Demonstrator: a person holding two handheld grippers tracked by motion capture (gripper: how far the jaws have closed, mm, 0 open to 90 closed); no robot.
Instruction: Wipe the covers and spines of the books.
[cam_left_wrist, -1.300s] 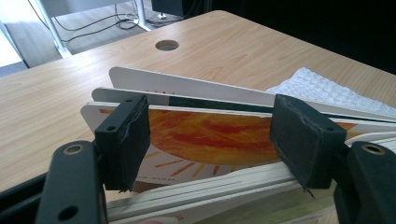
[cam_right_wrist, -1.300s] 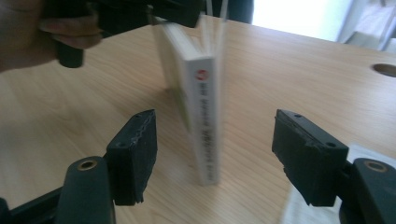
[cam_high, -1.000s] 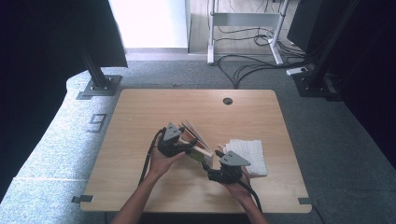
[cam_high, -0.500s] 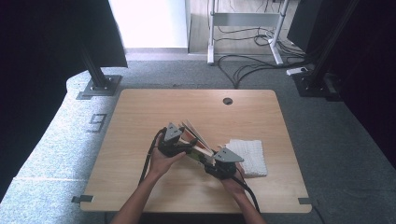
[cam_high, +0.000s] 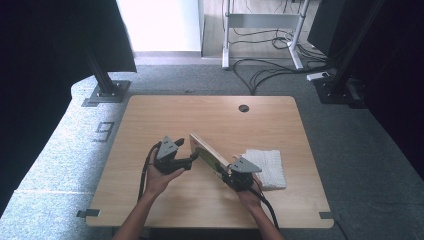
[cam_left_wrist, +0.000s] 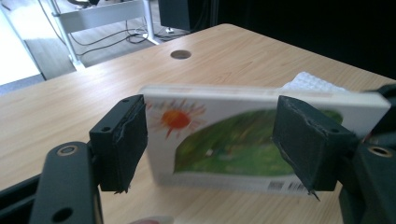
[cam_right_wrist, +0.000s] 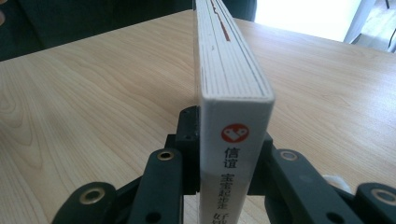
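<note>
Board book (cam_high: 209, 153) stands on edge at the tabletop's (cam_high: 150, 115) centre, long axis running from 10 o'clock down to 4 o'clock in the high view.

My right tongs (cam_high: 235, 177) sit at the book's 4 o'clock end. In the right gripper view the jaws have just been closing and now clench the spine end of the book (cam_right_wrist: 233, 140) between them, one pad on each cover. Book is upright, spine lettering facing the camera.

My left tongs (cam_high: 191, 160) lie at 9 o'clock of the book, just beside its picture cover and pointing at it. In the left gripper view the sun-and-grass cover (cam_left_wrist: 243, 135) stands beyond the pads (cam_left_wrist: 123, 140); jaws have just been opening, spread and released, gripping nothing. I judge the cover too broad to take flat-on.

White knitted cloth (cam_high: 267, 167) lies at 3 o'clock, behind the book.

Right hand is nearer and carries the book; I judge the left must come round to an edge.
</note>
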